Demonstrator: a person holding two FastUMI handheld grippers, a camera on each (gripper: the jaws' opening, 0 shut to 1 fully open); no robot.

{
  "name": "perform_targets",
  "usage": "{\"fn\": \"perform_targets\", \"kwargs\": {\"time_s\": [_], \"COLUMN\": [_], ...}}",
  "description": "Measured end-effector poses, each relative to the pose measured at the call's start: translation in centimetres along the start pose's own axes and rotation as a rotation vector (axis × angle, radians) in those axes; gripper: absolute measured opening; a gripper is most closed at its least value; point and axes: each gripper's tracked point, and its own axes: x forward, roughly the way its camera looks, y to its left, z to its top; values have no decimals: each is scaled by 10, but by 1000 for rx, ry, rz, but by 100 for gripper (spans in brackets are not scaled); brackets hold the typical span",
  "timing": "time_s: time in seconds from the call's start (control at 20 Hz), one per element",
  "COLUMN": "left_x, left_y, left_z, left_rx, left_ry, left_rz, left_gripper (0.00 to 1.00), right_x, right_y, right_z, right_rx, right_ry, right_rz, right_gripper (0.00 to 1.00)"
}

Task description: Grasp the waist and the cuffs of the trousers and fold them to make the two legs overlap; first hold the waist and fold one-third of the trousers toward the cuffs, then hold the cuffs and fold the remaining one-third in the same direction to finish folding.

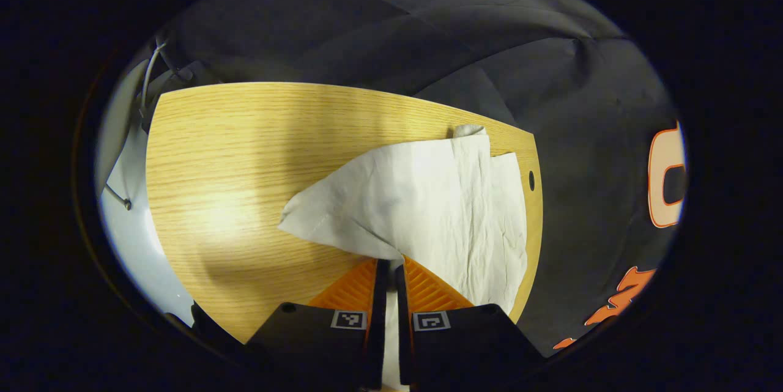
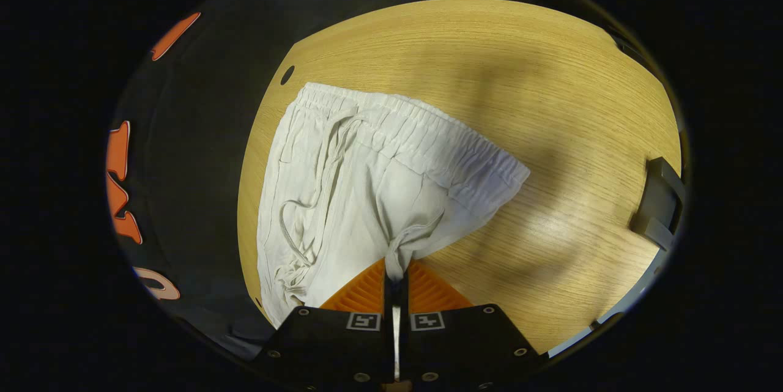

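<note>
The wooden worktop (image 1: pixel 220 172) spans both views, and on it lie the pale trousers (image 2: pixel 367 196): my right gripper view shows their elastic waistband (image 2: pixel 428 135) and drawstring (image 2: pixel 318 196) at centre frame, while my left gripper view shows plain, creased leg cloth right of centre. My left gripper (image 1: pixel 390 266) pinches a fold of that cloth between nearly closed fingers. My right gripper (image 2: pixel 396 269) is pressed together on a bunched bit of the trousers below the waistband.
</note>
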Motion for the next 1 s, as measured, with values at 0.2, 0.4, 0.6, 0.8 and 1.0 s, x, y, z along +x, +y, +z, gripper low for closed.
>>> {"fn": "perform_targets", "kwargs": {"time_s": [0.2,0.4,0.6,0.8,1.0], "left_x": [-1,-10,-44,-78,-93], "left_y": [-7,-18,-44,-67,-101], "left_z": [2,-1,3,6,4], "left_rx": [18,77,52,59,60], "left_ry": [11,-7,-31,-65,-70], "left_rz": [-3,-33,-117,-194,-258], "left_gripper": [4,4,4,5,4], "right_x": [0,-7,-21,-34,-46], "right_y": [0,-1,9,22,44], "right_z": [0,-1,1,3,8], "right_rx": [-15,-54,-46,-53,-53], "right_ry": [-5,-1,20,64,89], "right_rz": [2,3,42,75,99], "right_gripper": [4,4,4,4,4]}}
